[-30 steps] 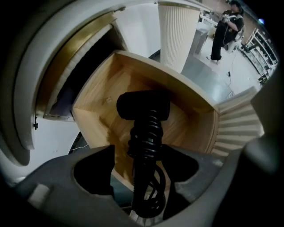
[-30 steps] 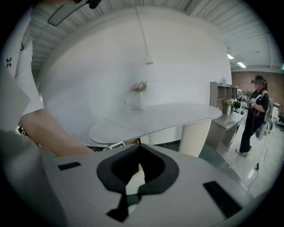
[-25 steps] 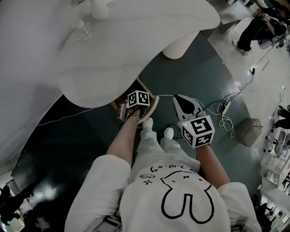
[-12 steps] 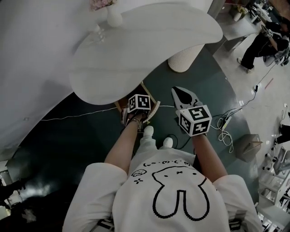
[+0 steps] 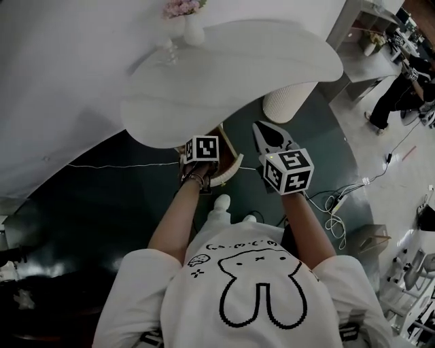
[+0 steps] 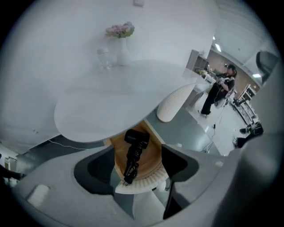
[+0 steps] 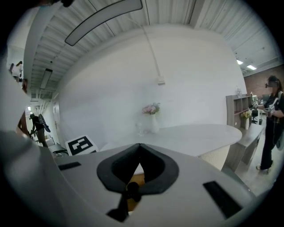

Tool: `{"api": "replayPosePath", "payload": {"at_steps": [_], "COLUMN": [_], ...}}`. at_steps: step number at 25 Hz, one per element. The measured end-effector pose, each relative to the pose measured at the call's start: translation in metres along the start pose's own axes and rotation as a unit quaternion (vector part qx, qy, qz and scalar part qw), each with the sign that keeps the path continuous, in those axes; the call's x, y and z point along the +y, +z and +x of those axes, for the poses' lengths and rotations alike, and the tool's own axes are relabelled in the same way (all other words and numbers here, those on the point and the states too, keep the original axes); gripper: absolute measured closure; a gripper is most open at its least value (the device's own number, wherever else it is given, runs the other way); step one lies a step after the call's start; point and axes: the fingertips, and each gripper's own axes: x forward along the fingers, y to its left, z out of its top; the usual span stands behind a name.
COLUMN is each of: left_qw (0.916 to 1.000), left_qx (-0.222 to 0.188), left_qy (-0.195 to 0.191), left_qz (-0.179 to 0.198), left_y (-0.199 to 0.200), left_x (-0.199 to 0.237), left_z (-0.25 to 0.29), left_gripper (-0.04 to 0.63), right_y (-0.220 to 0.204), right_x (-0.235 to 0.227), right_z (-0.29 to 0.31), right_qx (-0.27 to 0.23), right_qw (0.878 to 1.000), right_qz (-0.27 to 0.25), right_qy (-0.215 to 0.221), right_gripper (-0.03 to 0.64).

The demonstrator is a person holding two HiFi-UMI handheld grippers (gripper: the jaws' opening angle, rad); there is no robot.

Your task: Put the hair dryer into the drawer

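Note:
A black hair dryer (image 6: 134, 148) lies inside an open wooden drawer (image 6: 151, 153) with a white ribbed front (image 6: 142, 181), under the white table. My left gripper (image 6: 137, 151) is open just above the drawer, its jaws wide apart on either side of the dryer and not touching it. In the head view its marker cube (image 5: 202, 148) covers the drawer (image 5: 228, 162). My right gripper (image 5: 270, 134) is shut and hangs to the right of the drawer with nothing in it. From the right gripper view its tips (image 7: 140, 146) meet in front of the table.
A white oval table (image 5: 231, 75) overhangs the drawer, with a vase of pink flowers (image 5: 183, 20) and a glass (image 5: 168, 49) on it. A ribbed white pedestal (image 5: 289, 102) stands to the right. Cables and a power strip (image 5: 333, 204) lie on the dark floor. A person (image 5: 401, 88) stands far right.
The head view has tilted up, showing more of the table and the vase. The right gripper has moved forward toward the table edge. The left gripper stays over the drawer.

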Motion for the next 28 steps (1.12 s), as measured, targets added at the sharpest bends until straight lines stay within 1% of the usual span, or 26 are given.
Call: {"api": "replayPosePath", "payload": {"at_steps": [3, 5, 7, 9, 11, 13, 15, 18, 20, 21, 22, 25, 28], "left_qw": [0.9983, 0.9948, 0.9885, 0.9791, 0.9677, 0.9539, 0.9373, 0.9091, 0.8914, 0.8843, 0.8786, 0.8651, 0.8522], "left_qx": [-0.053, -0.097, -0.148, -0.201, -0.249, -0.298, -0.347, -0.415, -0.451, -0.464, -0.474, -0.497, -0.512], "left_qy": [-0.007, -0.014, -0.018, -0.025, -0.032, -0.032, -0.030, -0.030, -0.033, -0.033, -0.032, -0.026, -0.029], "left_qz": [-0.024, -0.027, -0.025, -0.023, -0.021, -0.014, -0.005, 0.019, 0.035, 0.040, 0.044, 0.061, 0.102], "left_y": [0.012, 0.019, 0.027, 0.036, 0.045, 0.056, 0.068, 0.085, 0.093, 0.095, 0.096, 0.097, 0.097], "left_x": [0.004, 0.007, 0.010, 0.014, 0.017, 0.024, 0.032, 0.043, 0.047, 0.048, 0.050, 0.055, 0.053], "left_z": [-0.029, -0.050, -0.074, -0.099, -0.123, -0.149, -0.178, -0.225, -0.253, -0.266, -0.276, -0.303, -0.320], "left_gripper": [0.276, 0.278, 0.278, 0.278, 0.278, 0.278, 0.278, 0.278, 0.278, 0.278, 0.278, 0.279, 0.281], "right_y": [0.005, 0.009, 0.015, 0.022, 0.032, 0.042, 0.052, 0.071, 0.083, 0.089, 0.093, 0.108, 0.122], "right_x": [0.006, 0.010, 0.014, 0.017, 0.017, 0.018, 0.020, 0.025, 0.028, 0.030, 0.032, 0.042, 0.052], "right_z": [-0.005, -0.010, -0.016, -0.020, -0.023, -0.027, -0.031, -0.039, -0.044, -0.046, -0.048, -0.054, -0.057], "right_qx": [-0.003, -0.007, -0.012, -0.019, -0.029, -0.040, -0.051, -0.072, -0.084, -0.089, -0.094, -0.112, -0.127], "right_qw": [1.000, 0.999, 0.999, 0.998, 0.997, 0.996, 0.995, 0.993, 0.991, 0.990, 0.990, 0.988, 0.985], "right_qz": [-0.011, -0.023, -0.036, -0.050, -0.063, -0.073, -0.081, -0.094, -0.103, -0.105, -0.105, -0.107, -0.121], "right_qy": [0.019, 0.030, 0.040, 0.045, 0.042, 0.036, 0.032, 0.023, 0.012, 0.006, 0.003, -0.002, -0.011], "right_gripper": [0.617, 0.617, 0.617, 0.617, 0.617, 0.617, 0.617, 0.617, 0.617, 0.617, 0.617, 0.617, 0.617]}}
